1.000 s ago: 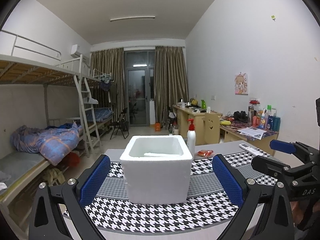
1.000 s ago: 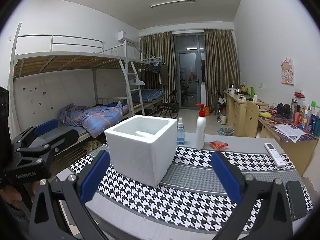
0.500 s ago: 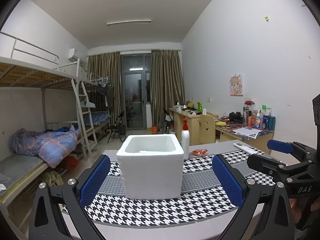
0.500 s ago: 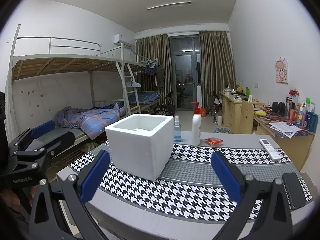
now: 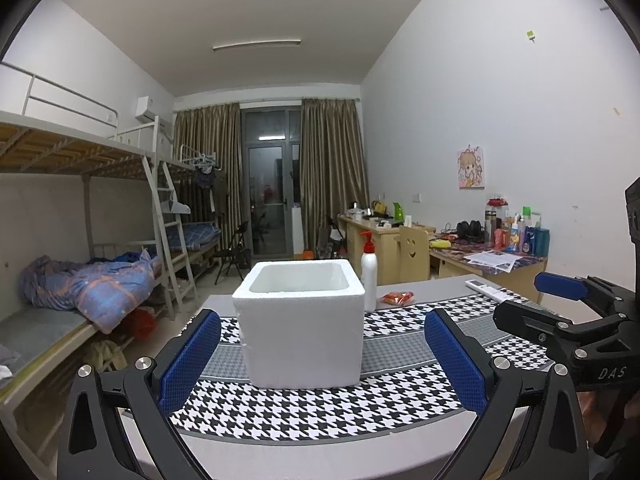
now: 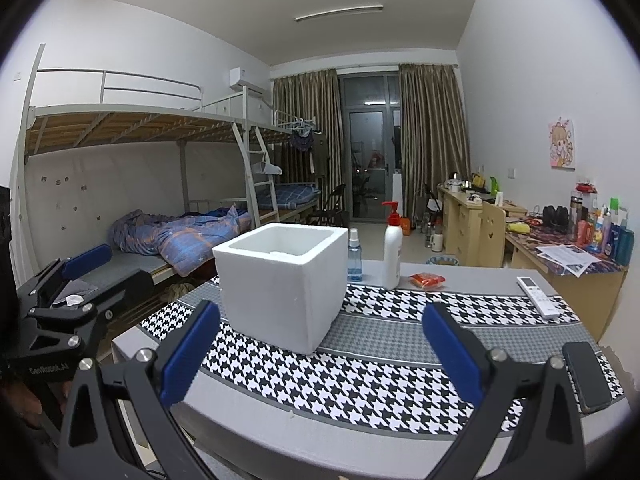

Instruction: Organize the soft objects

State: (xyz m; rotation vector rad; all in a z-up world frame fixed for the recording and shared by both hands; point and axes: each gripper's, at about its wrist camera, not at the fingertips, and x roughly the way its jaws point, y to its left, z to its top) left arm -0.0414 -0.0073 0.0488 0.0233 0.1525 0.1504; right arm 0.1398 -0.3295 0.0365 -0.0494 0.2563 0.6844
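Both grippers spread wide, nothing held: left gripper and right gripper hover at the near table edge, blue pads facing the box. Right gripper also visible at right edge of left view; left gripper at left edge of right view. White foam box sits open-topped on houndstooth cloth, inside not visible. Black phone near right corner. Behind box: small spray bottle, pump bottle, orange packet, white remote. Far left, crumpled blue quilt on lower bunk.
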